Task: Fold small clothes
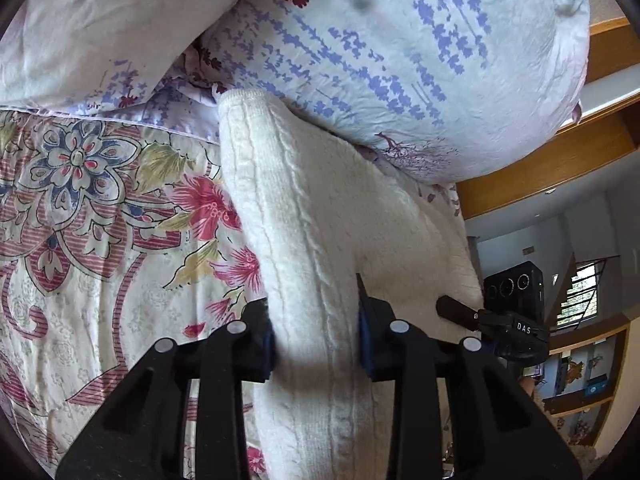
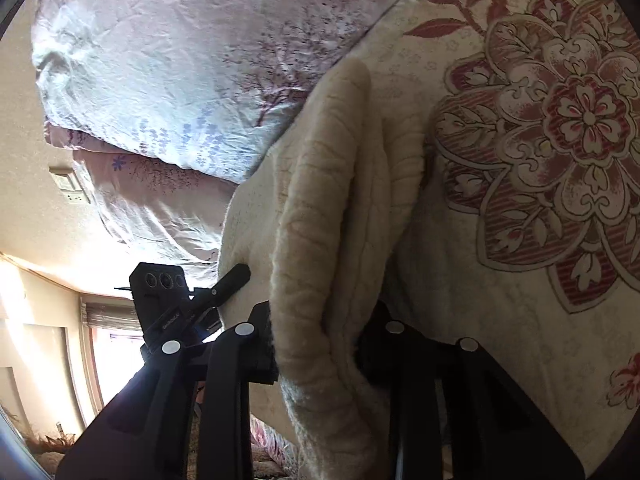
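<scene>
Both my left gripper (image 1: 316,346) and right gripper (image 2: 316,354) have their jaws clamped on the cream knit garment (image 1: 304,208), which runs straight ahead from them over the bed (image 1: 80,240).

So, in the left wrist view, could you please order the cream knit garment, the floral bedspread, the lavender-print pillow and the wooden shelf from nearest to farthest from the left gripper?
1. Cream knit garment: clamped between the left gripper pads.
2. Floral bedspread: lying left of and under the gripper.
3. Lavender-print pillow: ahead, at the garment's far end.
4. Wooden shelf: far right, across the room.
</scene>
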